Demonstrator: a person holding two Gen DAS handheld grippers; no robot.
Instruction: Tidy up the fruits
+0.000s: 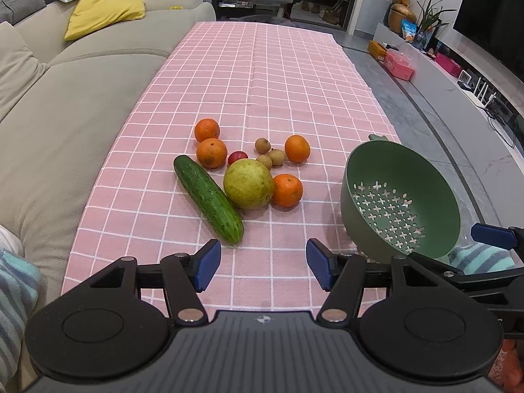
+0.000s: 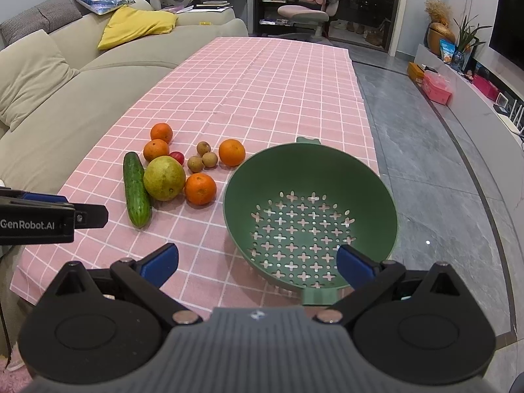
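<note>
A cucumber (image 1: 208, 199), a large yellow-green fruit (image 1: 248, 183), several oranges (image 1: 287, 190), three small brown fruits (image 1: 263, 145) and a small red fruit (image 1: 238, 156) lie grouped on the pink checked tablecloth (image 1: 262, 82). A green perforated colander (image 1: 400, 199) stands empty to their right. My left gripper (image 1: 263, 265) is open and empty, just short of the cucumber's near end. My right gripper (image 2: 257, 263) is open and empty over the colander's (image 2: 309, 216) near rim. The fruit group also shows in the right wrist view, with the cucumber (image 2: 136, 189) at its left.
A beige sofa (image 1: 65, 98) with a yellow cushion (image 1: 103, 13) runs along the table's left side. Grey tiled floor (image 2: 442, 180) and a low TV shelf (image 1: 442, 75) lie to the right. A pink chair (image 2: 308, 9) stands beyond the table's far end.
</note>
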